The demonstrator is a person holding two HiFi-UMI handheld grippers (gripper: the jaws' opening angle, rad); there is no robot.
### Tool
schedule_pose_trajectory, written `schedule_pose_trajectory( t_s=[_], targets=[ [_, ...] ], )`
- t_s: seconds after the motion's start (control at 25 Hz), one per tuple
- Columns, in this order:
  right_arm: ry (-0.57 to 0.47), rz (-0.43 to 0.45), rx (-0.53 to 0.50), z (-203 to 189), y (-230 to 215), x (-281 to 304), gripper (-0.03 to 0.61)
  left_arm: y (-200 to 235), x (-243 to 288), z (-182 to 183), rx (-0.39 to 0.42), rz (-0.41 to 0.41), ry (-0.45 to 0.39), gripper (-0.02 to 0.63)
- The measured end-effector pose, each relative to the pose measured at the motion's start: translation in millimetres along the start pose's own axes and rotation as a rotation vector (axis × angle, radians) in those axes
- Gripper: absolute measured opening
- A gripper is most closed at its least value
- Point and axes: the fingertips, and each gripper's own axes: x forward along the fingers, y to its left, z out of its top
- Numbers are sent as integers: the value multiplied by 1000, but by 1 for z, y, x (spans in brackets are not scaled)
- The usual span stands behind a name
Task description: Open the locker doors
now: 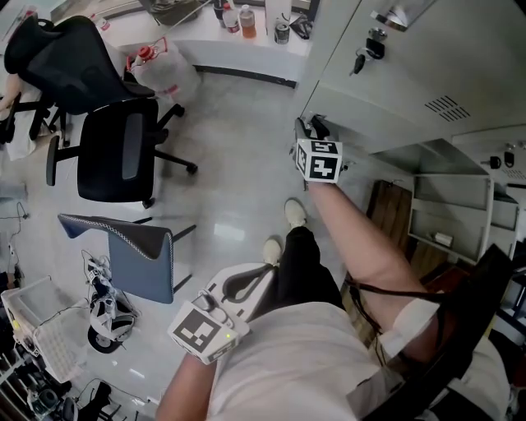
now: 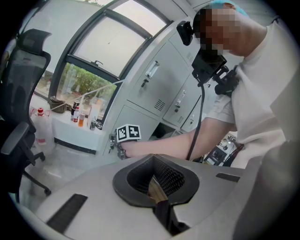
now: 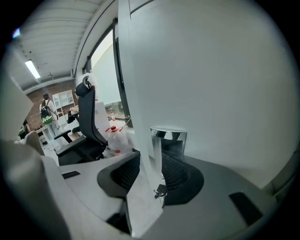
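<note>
The grey locker door (image 1: 394, 82) stands ajar, with a key lock (image 1: 374, 45) near its top. My right gripper (image 1: 311, 127) reaches to the door's free edge. In the right gripper view, the door edge (image 3: 145, 117) runs between the jaws of my right gripper (image 3: 150, 178). A chrome handle (image 3: 168, 140) and a small key (image 3: 160, 191) sit on the door's inner side. The pads stand apart from the door. My left gripper (image 1: 246, 284) hangs low by the person's legs, its jaws closed together with nothing held (image 2: 157, 187). From there the right gripper (image 2: 117, 147) shows at the lockers (image 2: 154, 84).
An open locker compartment (image 1: 460, 205) with a shelf lies at the lower right. Black office chairs (image 1: 115, 148) and a blue-grey seat (image 1: 140, 255) stand on the left floor. A large water bottle (image 1: 168, 70) sits near a counter with bottles (image 1: 246, 20). A wire basket (image 1: 33, 329) is at the far left.
</note>
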Motion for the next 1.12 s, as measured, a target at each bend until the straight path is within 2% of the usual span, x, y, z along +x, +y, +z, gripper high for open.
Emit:
schedule_pose_trajectory(
  t_s=[0.36, 0.8, 1.12],
  targets=[
    [14, 19, 26, -24, 18, -34, 104, -10, -4, -5, 29, -28, 9, 11],
    [17, -7, 38, -62, 25, -86, 107, -38, -14, -25, 74, -81, 38, 11],
    [18, -2, 8, -83, 25, -119, 106, -56, -18, -31, 110, -118, 58, 11]
  ],
)
